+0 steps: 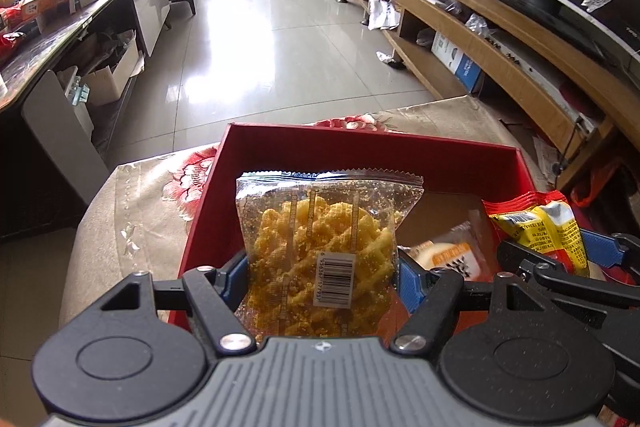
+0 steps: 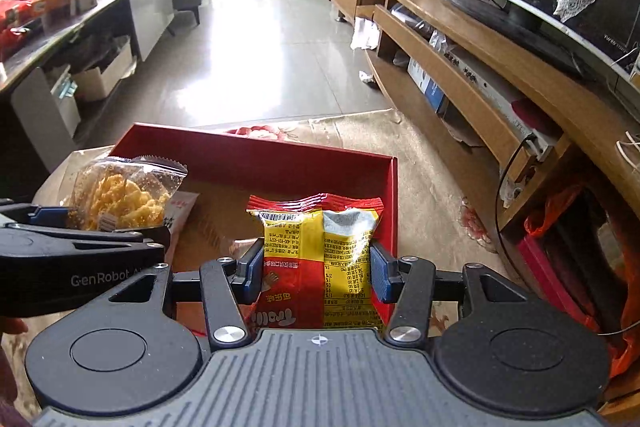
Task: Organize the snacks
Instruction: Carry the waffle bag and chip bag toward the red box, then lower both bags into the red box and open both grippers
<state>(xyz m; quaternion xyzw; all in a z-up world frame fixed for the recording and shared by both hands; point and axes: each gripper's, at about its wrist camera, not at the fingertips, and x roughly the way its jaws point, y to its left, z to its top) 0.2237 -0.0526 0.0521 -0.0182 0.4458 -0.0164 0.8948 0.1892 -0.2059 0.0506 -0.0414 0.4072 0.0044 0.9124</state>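
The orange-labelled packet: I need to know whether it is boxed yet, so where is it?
It lies flat on the floor of the red box: the orange-labelled packet shows in the left wrist view, between the two held bags.

The clear packet (image 1: pixel 320 247) is thin glossy plastic film with a paper-like barcode label. The red and yellow packet (image 2: pixel 320 259) is shiny printed foil or plastic. The red box (image 1: pixel 360 155) looks like matt cardboard, with a brown raw bottom. The tablecloth (image 1: pixel 152 211) seems to be cloth under a glossy transparent cover. The floor tiles (image 1: pixel 272 59) are polished and reflective. The TV cabinet (image 2: pixel 480 39) is smooth varnished wood.
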